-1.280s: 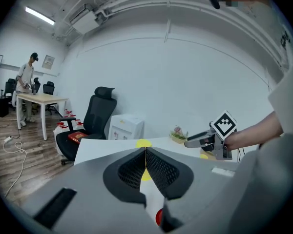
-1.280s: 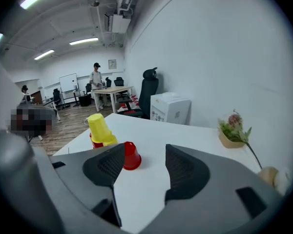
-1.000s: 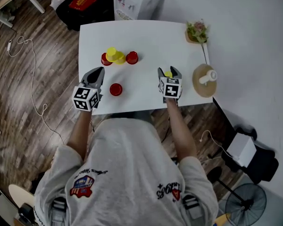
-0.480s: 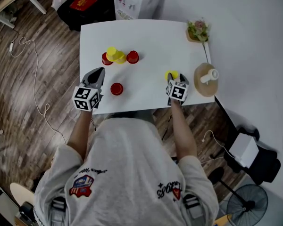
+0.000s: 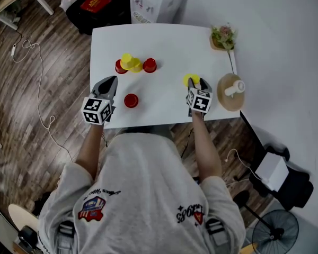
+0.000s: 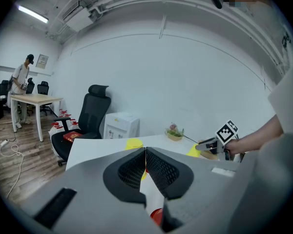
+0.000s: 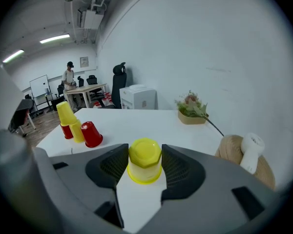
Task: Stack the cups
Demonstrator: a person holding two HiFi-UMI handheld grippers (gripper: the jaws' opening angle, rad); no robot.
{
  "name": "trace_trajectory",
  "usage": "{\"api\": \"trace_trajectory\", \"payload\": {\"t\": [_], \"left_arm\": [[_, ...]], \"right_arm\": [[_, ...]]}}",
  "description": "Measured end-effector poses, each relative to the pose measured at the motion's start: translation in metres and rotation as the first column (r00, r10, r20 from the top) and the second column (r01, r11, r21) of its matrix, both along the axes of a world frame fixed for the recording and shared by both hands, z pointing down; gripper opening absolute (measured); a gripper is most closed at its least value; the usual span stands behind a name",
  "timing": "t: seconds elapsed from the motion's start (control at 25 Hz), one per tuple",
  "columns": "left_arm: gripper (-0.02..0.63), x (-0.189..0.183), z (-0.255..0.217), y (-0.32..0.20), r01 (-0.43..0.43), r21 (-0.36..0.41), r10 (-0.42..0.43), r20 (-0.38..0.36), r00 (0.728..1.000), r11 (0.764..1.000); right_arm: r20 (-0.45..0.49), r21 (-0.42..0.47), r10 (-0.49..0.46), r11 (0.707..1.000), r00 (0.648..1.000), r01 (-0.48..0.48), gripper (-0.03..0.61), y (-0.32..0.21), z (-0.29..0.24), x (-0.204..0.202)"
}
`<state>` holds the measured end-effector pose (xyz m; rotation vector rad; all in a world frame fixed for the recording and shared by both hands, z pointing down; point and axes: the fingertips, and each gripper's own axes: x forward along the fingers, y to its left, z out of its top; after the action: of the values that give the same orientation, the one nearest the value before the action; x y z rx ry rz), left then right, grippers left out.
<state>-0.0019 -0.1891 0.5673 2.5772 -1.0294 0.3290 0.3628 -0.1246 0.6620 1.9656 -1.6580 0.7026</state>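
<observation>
1. Head view: right gripper (image 5: 195,82) is now sitting farther right than a second ago, tips at the yellow cup (image 5: 190,79) on the table (image 5: 169,46); left gripper (image 5: 109,83) is idling beside the red cup (image 5: 131,100)
2. Left gripper view: jaws are meeting, nothing between them
3. Right gripper view: jaws, having just been closing, are clasping the upturned yellow cup (image 7: 145,161); it is likely heading to the cup group (image 7: 77,125) far left

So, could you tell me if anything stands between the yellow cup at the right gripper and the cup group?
Nothing visible does. The jaws of the right gripper have just been closing on the yellow cup, and only bare table lies between it and the cup group. The lone red cup sits nearer the person, off that line.
</observation>
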Motion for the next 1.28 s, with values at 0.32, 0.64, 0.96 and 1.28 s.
{"api": "trace_trajectory", "payload": {"t": [0.32, 0.64, 0.96, 1.28], "left_arm": [[0.006, -0.01, -0.003, -0.001, 0.047, 0.003, -0.047, -0.013, 0.999, 0.999], [0.006, -0.049, -0.005, 0.003, 0.141, 0.008, -0.14, -0.022, 0.99, 0.99], [0.006, -0.098, 0.0, 0.006, 0.242, 0.0, -0.242, -0.015, 0.97, 0.97], [0.006, -0.126, 0.008, 0.008, 0.288, -0.022, -0.289, -0.013, 0.957, 0.957]], "right_arm": [[0.007, 0.103, -0.218, 0.971, 0.976, 0.216, 0.216, -0.065, -0.066, -0.067], [-0.012, 0.122, -0.437, 0.892, 0.899, 0.435, 0.216, -0.116, -0.086, -0.161], [-0.028, 0.062, -0.565, 0.822, 0.825, 0.566, 0.216, -0.139, -0.067, -0.223], [-0.015, -0.018, -0.597, 0.802, 0.802, 0.597, 0.216, -0.143, -0.036, -0.243]]}}
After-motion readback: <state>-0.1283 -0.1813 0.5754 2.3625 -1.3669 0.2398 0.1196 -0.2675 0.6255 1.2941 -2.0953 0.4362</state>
